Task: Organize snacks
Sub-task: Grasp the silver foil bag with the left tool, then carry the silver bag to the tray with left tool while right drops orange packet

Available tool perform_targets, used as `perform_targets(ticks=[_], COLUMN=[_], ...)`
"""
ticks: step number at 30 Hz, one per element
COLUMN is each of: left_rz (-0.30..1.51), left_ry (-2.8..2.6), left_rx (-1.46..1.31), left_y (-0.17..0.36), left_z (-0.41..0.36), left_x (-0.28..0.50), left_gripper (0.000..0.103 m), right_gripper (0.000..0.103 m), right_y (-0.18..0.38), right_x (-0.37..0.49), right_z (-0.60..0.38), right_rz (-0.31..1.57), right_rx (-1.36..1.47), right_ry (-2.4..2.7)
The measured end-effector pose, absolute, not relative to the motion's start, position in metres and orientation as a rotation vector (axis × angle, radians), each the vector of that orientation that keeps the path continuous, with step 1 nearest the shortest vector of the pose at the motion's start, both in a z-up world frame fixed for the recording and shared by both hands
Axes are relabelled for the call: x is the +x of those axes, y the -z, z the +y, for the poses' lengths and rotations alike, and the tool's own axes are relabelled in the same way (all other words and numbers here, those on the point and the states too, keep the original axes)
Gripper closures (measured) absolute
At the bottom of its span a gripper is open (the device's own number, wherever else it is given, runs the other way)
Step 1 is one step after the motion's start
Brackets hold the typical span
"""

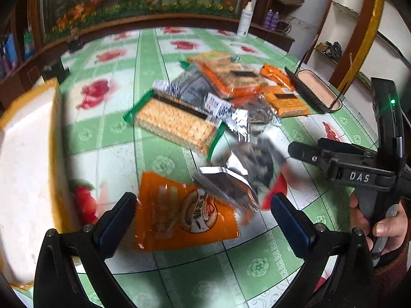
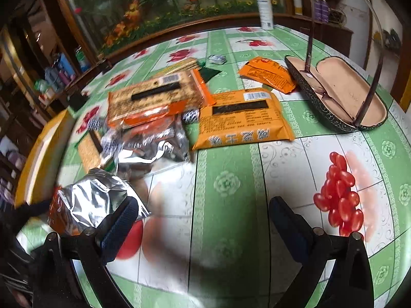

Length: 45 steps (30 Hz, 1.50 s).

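On a table covered with a green-and-white checked cloth printed with red fruit, a loose heap of snack packets lies toward the middle. The left gripper hovers with its two dark padded fingers spread wide and empty above an orange foil packet with a round printed picture, which lies flat on the cloth just beside a crumpled silver foil packet. Farther back sits a clear green-edged pack of pale square crackers. The right gripper is likewise spread, holding nothing, over bare cloth; a flat orange packet with a barcode lies ahead of it. An open, dark patterned glasses case with a tan lining rests at the right, with brown-framed spectacles in it. A white box with a yellow rim stands at the left.
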<state>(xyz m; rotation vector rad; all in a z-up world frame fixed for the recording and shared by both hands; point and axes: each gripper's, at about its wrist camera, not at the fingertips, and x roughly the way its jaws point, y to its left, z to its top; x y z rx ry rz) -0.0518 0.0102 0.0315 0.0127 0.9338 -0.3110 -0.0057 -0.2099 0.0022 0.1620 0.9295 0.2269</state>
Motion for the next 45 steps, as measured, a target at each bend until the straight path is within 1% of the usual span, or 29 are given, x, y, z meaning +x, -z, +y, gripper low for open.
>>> perform_targets(ticks=[5, 9, 13, 19, 21, 22, 23, 25, 26, 33, 38, 41, 45], left_rz=[0.879, 0.909, 0.924, 0.967, 0.973, 0.977, 0.973, 0.967, 0.963, 0.956, 0.906, 0.872, 0.83], left_ry=[0.333, 0.423, 0.427, 0.4, 0.405, 0.412, 0.409, 0.4, 0.399, 0.416, 0.429, 0.413, 0.343], left_rx=[0.102, 0.149, 0.276, 0.33, 0.289, 0.26, 0.252, 0.242, 0.233, 0.112, 0.058, 0.015, -0.036], left_y=[-0.045, -0.041, -0.027, -0.006, -0.006, -0.007, -0.007, -0.009, -0.01, -0.027, -0.05, -0.065, -0.081], left_z=[-0.002, -0.023, -0.054, -0.071, -0.068, -0.065, -0.065, -0.063, -0.062, -0.043, -0.022, 0.0, 0.037], left_x=[-0.053, -0.047, -0.042, -0.029, -0.027, -0.025, -0.025, -0.027, -0.027, -0.034, -0.048, -0.055, -0.061], left_gripper=[0.0, 0.0, 0.0, 0.001, 0.009, 0.019, 0.027, 0.032, 0.043, 0.043, 0.043, 0.042, 0.042], right_gripper=[0.001, 0.001, 0.001, 0.001, 0.001, 0.001, 0.001, 0.001, 0.001, 0.002, 0.005, 0.005, 0.004], right_y=[-0.004, -0.007, -0.013, -0.017, -0.017, -0.017, -0.017, -0.017, -0.017, -0.014, -0.016, -0.019, -0.022], right_x=[-0.008, -0.011, -0.012, -0.016, -0.018, -0.019, -0.019, -0.02, -0.02, -0.02, -0.019, -0.02, -0.023], right_z=[-0.226, -0.241, -0.24, -0.244, -0.245, -0.245, -0.245, -0.245, -0.245, -0.247, -0.237, -0.223, -0.188], right_rz=[0.886, 0.84, 0.82, 0.79, 0.782, 0.778, 0.777, 0.773, 0.772, 0.773, 0.784, 0.796, 0.857], right_rx=[0.304, 0.373, 0.363, 0.373, 0.377, 0.377, 0.376, 0.377, 0.378, 0.413, 0.365, 0.316, 0.256], right_ry=[-0.246, -0.209, -0.198, -0.191, -0.2, -0.203, -0.204, -0.214, -0.217, -0.236, -0.261, -0.341, -0.54])
